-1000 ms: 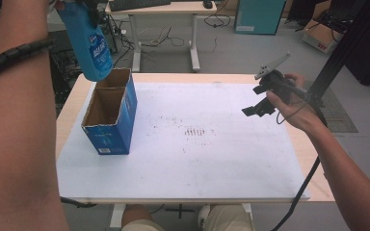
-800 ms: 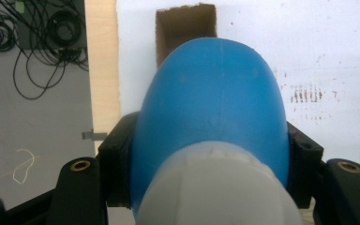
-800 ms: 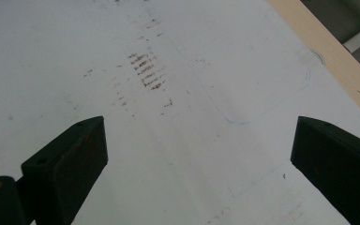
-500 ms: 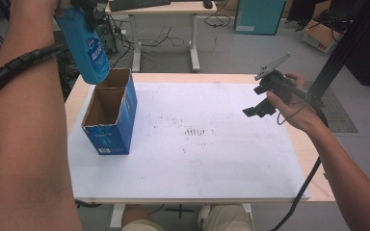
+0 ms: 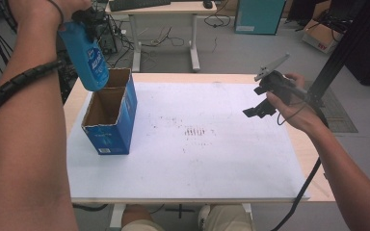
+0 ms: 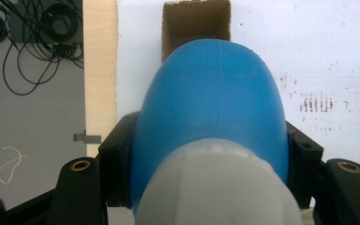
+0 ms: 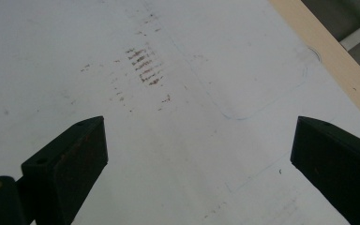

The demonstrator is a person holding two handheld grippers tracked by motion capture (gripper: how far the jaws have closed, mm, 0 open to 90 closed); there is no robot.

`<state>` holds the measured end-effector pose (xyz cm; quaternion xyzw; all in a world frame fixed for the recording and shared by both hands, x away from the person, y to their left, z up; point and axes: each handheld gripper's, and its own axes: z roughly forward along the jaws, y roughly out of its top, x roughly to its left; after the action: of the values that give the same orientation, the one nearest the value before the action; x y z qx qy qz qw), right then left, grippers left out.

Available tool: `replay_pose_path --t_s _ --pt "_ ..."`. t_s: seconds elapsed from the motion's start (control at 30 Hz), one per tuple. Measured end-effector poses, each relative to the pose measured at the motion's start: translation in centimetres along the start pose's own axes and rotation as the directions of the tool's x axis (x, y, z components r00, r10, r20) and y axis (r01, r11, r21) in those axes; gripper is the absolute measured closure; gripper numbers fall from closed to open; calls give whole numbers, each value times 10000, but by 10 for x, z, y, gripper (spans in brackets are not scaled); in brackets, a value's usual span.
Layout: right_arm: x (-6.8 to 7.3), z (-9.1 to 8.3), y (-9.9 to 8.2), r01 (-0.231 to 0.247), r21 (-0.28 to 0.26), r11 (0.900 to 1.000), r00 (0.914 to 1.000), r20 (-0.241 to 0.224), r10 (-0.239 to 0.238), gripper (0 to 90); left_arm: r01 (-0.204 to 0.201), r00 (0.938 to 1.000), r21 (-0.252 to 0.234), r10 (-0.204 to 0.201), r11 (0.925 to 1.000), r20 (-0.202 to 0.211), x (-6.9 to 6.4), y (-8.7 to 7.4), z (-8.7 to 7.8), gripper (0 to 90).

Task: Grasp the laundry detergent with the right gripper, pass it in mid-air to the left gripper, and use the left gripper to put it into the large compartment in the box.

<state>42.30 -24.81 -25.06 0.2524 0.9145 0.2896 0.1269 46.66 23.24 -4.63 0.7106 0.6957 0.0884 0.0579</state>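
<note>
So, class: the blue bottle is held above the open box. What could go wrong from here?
1. The blue bottle hangs over the rim of the open box, not its middle, so it may catch the cardboard edge.
2. Nothing steadies the box: the right hand-held gripper is open, well away over the white mat, so a knock could tip it.

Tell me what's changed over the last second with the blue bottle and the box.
The left hand-held gripper, shut on the blue bottle, has carried it lower, so its bottom end now hangs just above the open cardboard box. Nothing was grasped or released. The box, the white mat and the open right hand-held gripper kept their places.
</note>
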Motion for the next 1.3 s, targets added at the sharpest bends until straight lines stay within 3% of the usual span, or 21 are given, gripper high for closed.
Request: replay_pose_path --t_s 0.83,1.3 --pt "2 1 3 151 213 9997 9999 69 -153 43 12 9992 270 -23 9996 392 4 -13 56 365" --pt "3 -1 2 145 245 9996 9999 73 -147 43 49 9993 375 -62 9993 356 2 -22 93 365"
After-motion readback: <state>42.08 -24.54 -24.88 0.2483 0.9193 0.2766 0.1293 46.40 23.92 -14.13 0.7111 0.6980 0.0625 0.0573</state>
